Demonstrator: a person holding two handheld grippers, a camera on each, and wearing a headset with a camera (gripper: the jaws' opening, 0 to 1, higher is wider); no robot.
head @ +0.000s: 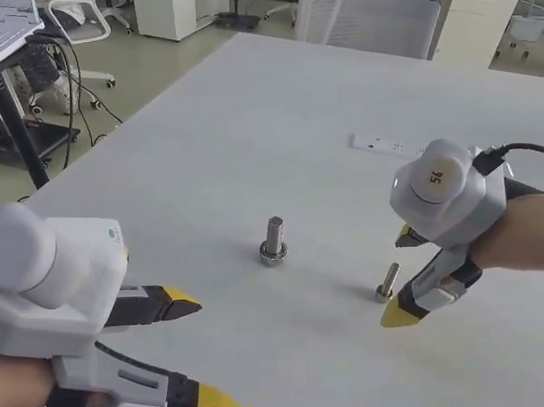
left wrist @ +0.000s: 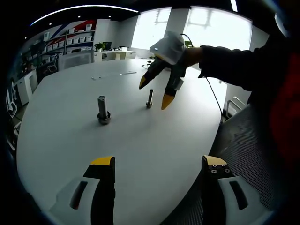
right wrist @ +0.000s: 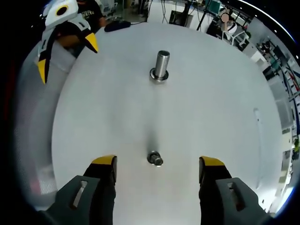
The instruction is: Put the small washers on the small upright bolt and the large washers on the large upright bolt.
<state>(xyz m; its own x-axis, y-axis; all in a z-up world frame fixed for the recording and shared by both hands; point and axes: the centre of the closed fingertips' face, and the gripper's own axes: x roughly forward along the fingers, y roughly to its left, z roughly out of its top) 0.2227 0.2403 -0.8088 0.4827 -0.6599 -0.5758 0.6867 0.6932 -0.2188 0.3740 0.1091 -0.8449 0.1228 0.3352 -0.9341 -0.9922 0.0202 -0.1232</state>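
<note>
Right gripper [head: 395,280], white-bodied with yellow-tipped jaws, is held spread open and empty with the small upright silver bolt [right wrist: 155,159] between its jaws on the white tabletop [head: 296,122], the large upright silver bolt [head: 273,239] is seen well apart at mid-table, and the matching left gripper [head: 210,353] is held open and empty near the table edge.

a wide white table [head: 251,124] stands on a pale green floor [head: 151,74]. at its far edge sits a mesh-backed chair [head: 364,22], with a white cabinet [head: 171,12] beyond. to the left, a laptop [head: 2,25] rests on a dark desk [head: 14,123], cables [head: 74,103] hanging down. bright windows [left wrist: 154,28] and shelves [left wrist: 79,35] line the far wall.
</note>
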